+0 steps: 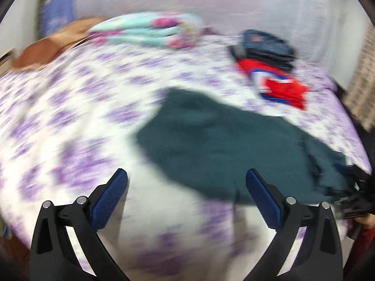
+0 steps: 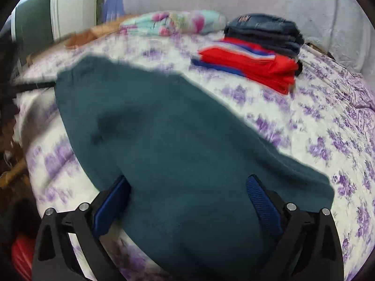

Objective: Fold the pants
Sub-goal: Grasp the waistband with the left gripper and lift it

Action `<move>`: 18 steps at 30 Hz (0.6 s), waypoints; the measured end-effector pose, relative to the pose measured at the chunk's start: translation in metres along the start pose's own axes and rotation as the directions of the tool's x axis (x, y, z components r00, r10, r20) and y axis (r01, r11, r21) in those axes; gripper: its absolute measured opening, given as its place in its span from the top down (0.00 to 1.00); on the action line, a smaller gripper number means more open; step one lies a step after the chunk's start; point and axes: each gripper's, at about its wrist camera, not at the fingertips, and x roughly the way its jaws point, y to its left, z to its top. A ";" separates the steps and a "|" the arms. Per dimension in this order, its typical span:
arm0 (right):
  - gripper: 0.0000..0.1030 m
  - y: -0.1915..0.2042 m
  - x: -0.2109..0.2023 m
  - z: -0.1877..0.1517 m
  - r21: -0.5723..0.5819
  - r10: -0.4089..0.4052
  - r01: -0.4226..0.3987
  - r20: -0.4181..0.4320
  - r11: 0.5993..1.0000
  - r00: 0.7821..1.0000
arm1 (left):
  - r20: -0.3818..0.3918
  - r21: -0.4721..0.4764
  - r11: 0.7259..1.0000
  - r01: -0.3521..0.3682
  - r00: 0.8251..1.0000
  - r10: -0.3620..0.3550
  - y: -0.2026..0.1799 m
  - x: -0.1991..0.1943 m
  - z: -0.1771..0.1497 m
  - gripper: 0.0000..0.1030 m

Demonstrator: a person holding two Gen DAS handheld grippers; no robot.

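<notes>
Pants: dark teal, spread flat on my bed's purple-flowered sheet, lying diagonally. My right gripper: jaws wide, hanging over the near end of the pants, nothing pinched. My left gripper: jaws wide, empty, over bare sheet just beside the pants' near edge. Red and blue folded garment: beyond the pants, apart from them. Dark folded stack: touching the red one behind. Floral bundle: far edge of bed

No text or label here is legible.
</notes>
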 end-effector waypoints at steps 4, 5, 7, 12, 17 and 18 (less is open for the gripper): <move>0.03 -0.013 -0.037 0.004 0.059 0.032 -0.042 0.166 0.997 0.986 | -0.028 -0.180 0.975 0.130 0.990 -0.137 0.040 0.007 -0.005 0.04; 0.03 -0.017 -0.042 0.004 0.073 0.024 -0.038 0.185 0.997 0.983 | -0.011 -0.203 0.968 0.149 0.988 -0.154 0.043 0.006 -0.003 0.04; 0.03 -0.028 -0.048 0.004 0.121 0.014 -0.039 0.201 0.992 0.980 | -0.006 -0.207 0.957 0.204 0.978 -0.210 0.040 0.009 0.003 0.04; 0.03 -0.050 -0.022 -0.006 0.197 0.033 -0.057 0.122 0.979 0.992 | 0.000 -0.188 0.953 0.239 0.970 -0.244 0.027 0.032 0.020 0.04; 0.03 -0.059 -0.015 -0.017 0.260 0.097 -0.129 0.132 0.957 0.986 | 0.041 -0.261 0.907 0.331 0.942 -0.332 0.033 0.042 0.030 0.05; 0.03 -0.062 -0.015 -0.019 0.274 0.110 -0.146 0.143 0.951 0.984 | 0.051 -0.269 0.901 0.339 0.940 -0.338 0.032 0.043 0.030 0.05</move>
